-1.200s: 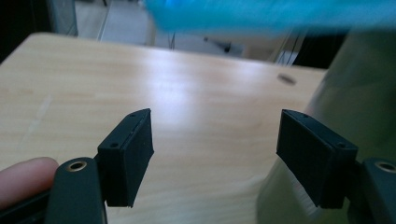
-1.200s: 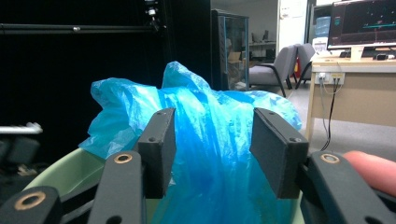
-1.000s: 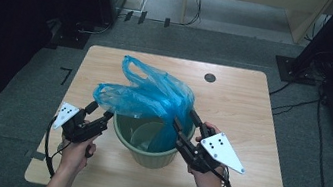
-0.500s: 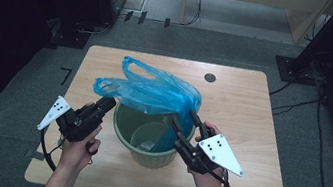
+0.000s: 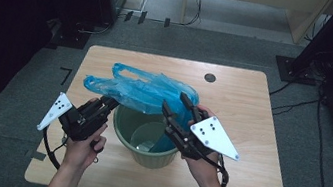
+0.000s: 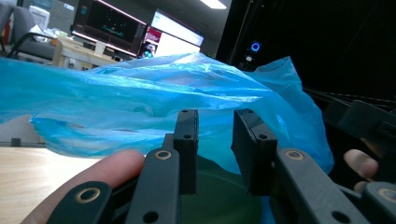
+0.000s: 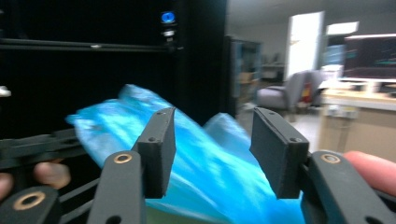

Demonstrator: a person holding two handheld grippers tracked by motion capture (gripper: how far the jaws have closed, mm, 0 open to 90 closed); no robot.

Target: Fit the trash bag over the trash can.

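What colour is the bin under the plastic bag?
Green: the bin shows best in the high view, with the blue plastic bag draped over it.

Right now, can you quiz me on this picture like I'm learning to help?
1. What colour is the plastic bag above the bin?
2. True or false: the bin lies tipped over on the table.
3. The bag hangs: A) between the left gripper and right gripper, B) on the floor, C) under the table.

Key: 1. Blue. 2. False, it stands upright. 3. A.
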